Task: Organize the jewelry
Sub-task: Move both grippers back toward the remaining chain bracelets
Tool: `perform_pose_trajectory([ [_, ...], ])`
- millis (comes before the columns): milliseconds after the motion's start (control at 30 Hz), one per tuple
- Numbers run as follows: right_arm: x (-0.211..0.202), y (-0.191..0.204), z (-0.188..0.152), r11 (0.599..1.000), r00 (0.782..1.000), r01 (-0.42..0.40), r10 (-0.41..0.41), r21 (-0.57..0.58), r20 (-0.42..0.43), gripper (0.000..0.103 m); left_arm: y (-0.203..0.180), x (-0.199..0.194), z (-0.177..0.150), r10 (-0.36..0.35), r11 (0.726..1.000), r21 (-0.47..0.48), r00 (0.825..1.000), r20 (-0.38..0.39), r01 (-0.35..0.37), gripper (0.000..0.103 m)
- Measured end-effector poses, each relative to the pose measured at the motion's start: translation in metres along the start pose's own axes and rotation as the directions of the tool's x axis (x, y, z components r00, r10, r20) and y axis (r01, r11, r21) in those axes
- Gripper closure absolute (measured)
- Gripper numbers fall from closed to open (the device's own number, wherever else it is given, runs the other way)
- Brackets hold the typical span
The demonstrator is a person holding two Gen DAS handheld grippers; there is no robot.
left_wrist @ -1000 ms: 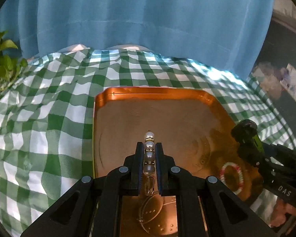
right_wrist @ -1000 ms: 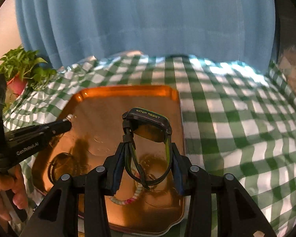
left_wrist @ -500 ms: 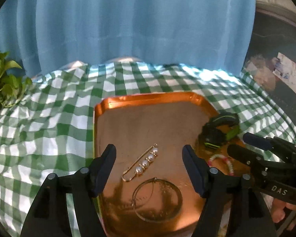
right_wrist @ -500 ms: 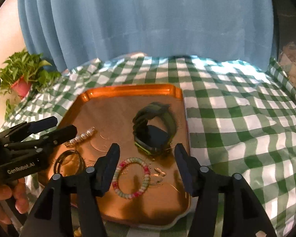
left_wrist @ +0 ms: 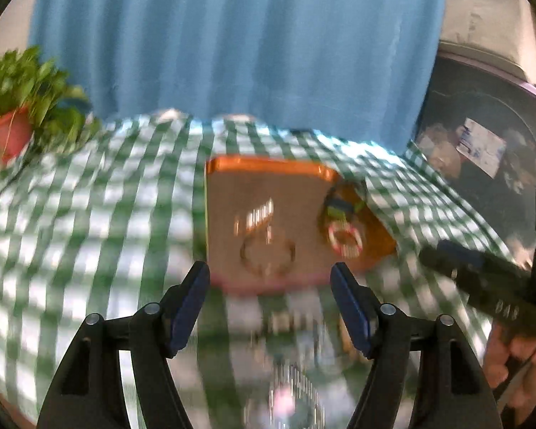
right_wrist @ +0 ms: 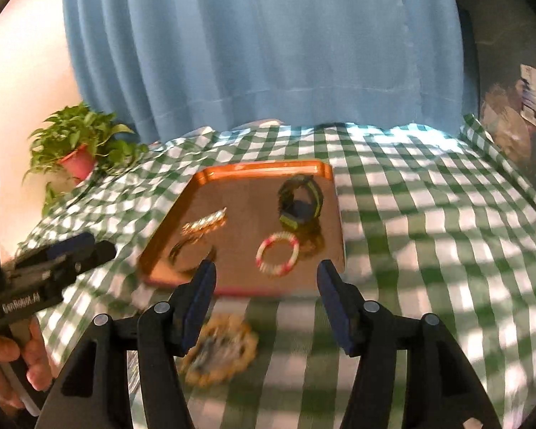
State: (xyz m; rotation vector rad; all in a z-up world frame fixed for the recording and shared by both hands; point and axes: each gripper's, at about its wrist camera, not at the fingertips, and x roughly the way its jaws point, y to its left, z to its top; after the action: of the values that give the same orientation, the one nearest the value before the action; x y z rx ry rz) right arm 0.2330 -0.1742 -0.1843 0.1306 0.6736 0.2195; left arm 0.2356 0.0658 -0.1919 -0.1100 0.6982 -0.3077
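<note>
A green-and-white checked tablecloth (right_wrist: 428,236) carries a shiny copper rectangular tray (right_wrist: 246,173) before a blue curtain (right_wrist: 268,43). On the tray lie a black-and-green wristwatch (right_wrist: 300,202), red-and-white beaded bracelet (right_wrist: 278,254) and pearl pin (right_wrist: 205,224). Left gripper (left_wrist: 269,279) and right gripper (right_wrist: 266,275) stand spread, empty, short of the tray.

Brooch (right_wrist: 205,224), watch (right_wrist: 301,205) released — grippers back.

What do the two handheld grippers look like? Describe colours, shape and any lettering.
Both are black, with angled linkage arms, silver pivot bolts and dark blue pads. The left gripper carries white lettering on its side; the right gripper shows white letters too, blurred.
</note>
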Motion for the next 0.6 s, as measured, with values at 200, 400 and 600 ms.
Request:
perform_pose_trajectory([
  [200, -0.030, 0.001, -0.059, 0.999, 0.999, -0.002, 0.004, 0.035, -0.051, 0.048, 0.014, -0.031, -0.063, 0.024, 0.999, -0.043, 0.995, -0.096, -0.028, 0.033],
  [400, -0.040, 0.010, -0.081, 0.997, 0.995, -0.067, 0.069, 0.033, -0.071, 0.054, 0.020, -0.051, -0.075, 0.050, 0.997, -0.059, 0.995, -0.081, -0.055, 0.033],
  [600, -0.027, 0.027, -0.084, 0.991, 0.987, -0.135, 0.133, -0.022, -0.093, 0.070, 0.015, -0.036, -0.077, -0.001, 0.999, -0.035, 0.994, -0.113, -0.003, 0.049],
])
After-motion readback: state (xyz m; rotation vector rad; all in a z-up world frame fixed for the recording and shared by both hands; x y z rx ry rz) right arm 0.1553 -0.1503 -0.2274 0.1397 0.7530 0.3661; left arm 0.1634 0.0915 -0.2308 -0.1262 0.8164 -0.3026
